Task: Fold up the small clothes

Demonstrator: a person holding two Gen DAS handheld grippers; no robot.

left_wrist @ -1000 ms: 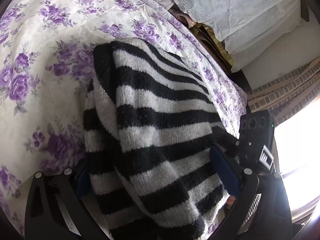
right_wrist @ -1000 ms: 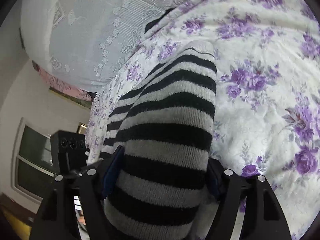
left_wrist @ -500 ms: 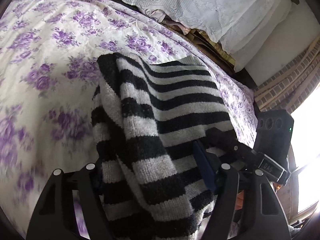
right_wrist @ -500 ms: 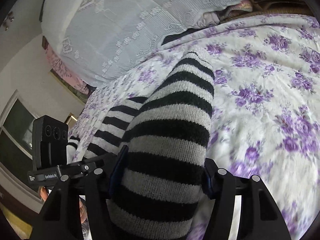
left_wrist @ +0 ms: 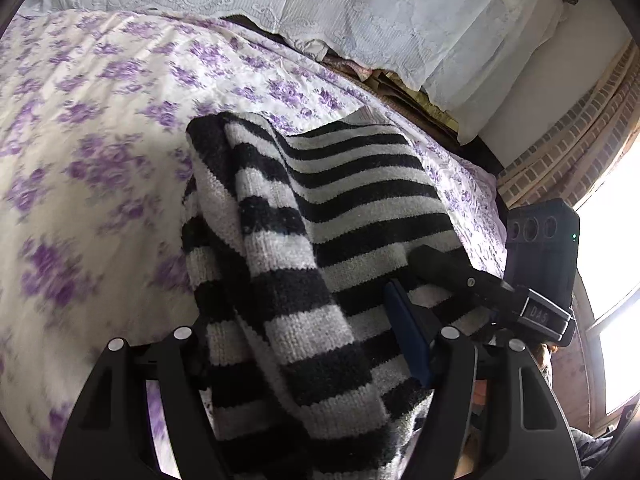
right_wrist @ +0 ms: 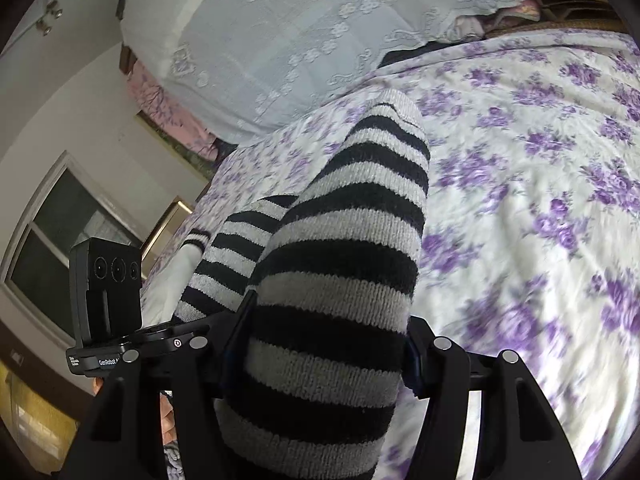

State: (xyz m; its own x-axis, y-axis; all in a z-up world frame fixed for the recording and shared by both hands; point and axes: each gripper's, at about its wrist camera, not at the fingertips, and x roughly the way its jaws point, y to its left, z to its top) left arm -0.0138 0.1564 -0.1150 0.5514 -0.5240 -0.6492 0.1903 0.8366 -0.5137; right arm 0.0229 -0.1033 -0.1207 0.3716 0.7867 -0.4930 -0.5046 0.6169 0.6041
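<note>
A black-and-white striped knit sweater [left_wrist: 320,216] hangs lifted over a bed with a purple-flowered sheet [left_wrist: 80,120]. My left gripper [left_wrist: 308,344] is shut on one bunched edge of it. My right gripper [right_wrist: 324,340] is shut on a striped sleeve [right_wrist: 360,208] that droops down toward the sheet [right_wrist: 540,160]. The right gripper also shows in the left wrist view [left_wrist: 536,276] at the sweater's right side; the left gripper shows in the right wrist view [right_wrist: 108,308] at the left. The sweater's far end touches the sheet.
A pale lace-trimmed cover [left_wrist: 360,8] lies over bedding at the head of the bed. A window [right_wrist: 60,240] is on the wall left of the bed. Brick-patterned wall [left_wrist: 568,148] and a bright window stand at the right.
Both grippers have risen and pulled back with the sweater, so more of the bed and the lace cover shows. The sweater hangs lower in front of both cameras.
</note>
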